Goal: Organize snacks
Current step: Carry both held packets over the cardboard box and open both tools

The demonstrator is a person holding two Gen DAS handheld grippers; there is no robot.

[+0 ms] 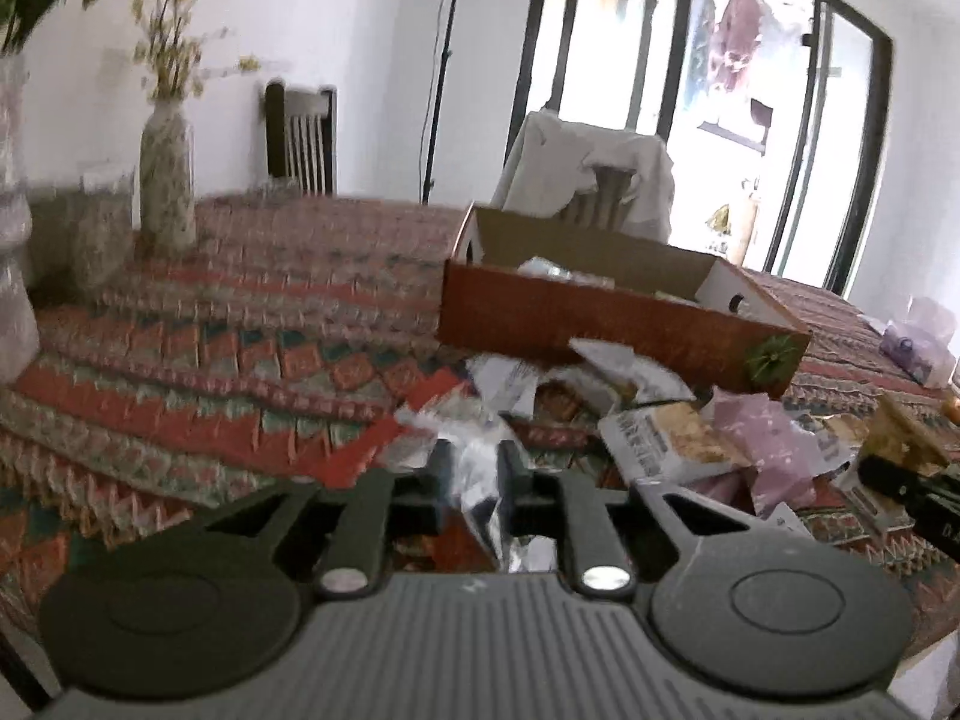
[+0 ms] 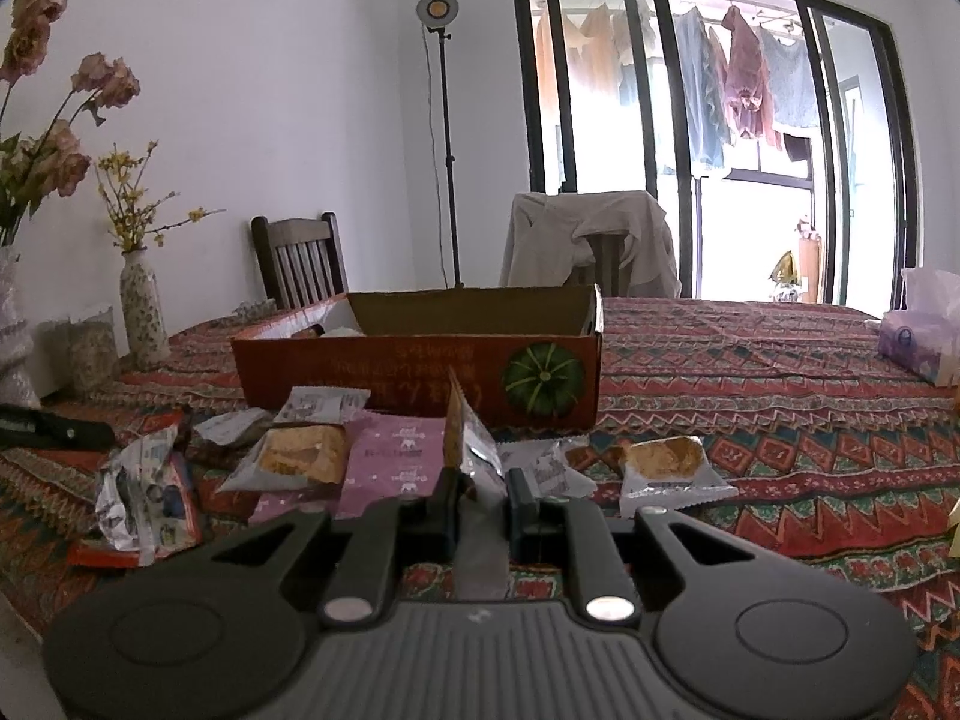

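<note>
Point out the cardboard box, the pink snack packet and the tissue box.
cardboard box (image 2: 420, 372): right wrist view, on its red front wall.
pink snack packet (image 2: 390, 456): right wrist view, on the middle of its flat printed face.
tissue box (image 2: 912, 345): right wrist view, on its purple side near the table's right edge.

One shallow red-brown cardboard box (image 2: 420, 369) sits at twelve o'clock on the patterned tablecloth (image 2: 780, 420). About nine loose foil and plastic snack packets (image 2: 288, 456) lie before it. Two flower-holding vases (image 2: 143, 306) stand at ten o'clock. Two chairs (image 2: 300, 258) stand behind.
</note>
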